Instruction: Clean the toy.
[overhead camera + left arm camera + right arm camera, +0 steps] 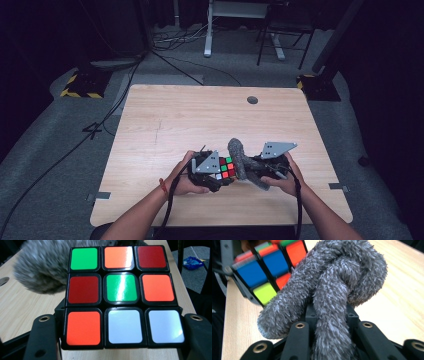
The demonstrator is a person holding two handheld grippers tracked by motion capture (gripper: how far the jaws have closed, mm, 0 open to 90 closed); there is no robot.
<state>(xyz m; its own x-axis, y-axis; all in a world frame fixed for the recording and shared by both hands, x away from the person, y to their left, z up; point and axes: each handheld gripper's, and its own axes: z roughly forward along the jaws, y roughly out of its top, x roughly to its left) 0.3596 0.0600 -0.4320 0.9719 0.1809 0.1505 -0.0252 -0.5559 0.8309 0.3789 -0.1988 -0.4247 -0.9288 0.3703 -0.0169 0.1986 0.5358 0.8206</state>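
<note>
The left gripper (218, 176) clamps a puzzle cube (122, 296) over the near middle of the wooden table (165, 120), while the right gripper (252, 172) is closed on a fuzzy grey duster (329, 297) that touches the cube's side. Wiping well likely calls for light, even strokes and a steady cube. The cube is hard and glossy with square stickers; the duster is soft, shaggy and looped.

Over the near middle of the wooden table (165, 115), the person's left gripper (218, 172) clamps a puzzle cube (226, 167) with red and green stickers showing, while the right gripper (252, 172), just beside it, grips a grey fuzzy cloth (240, 156) that curls up against the cube.
</note>
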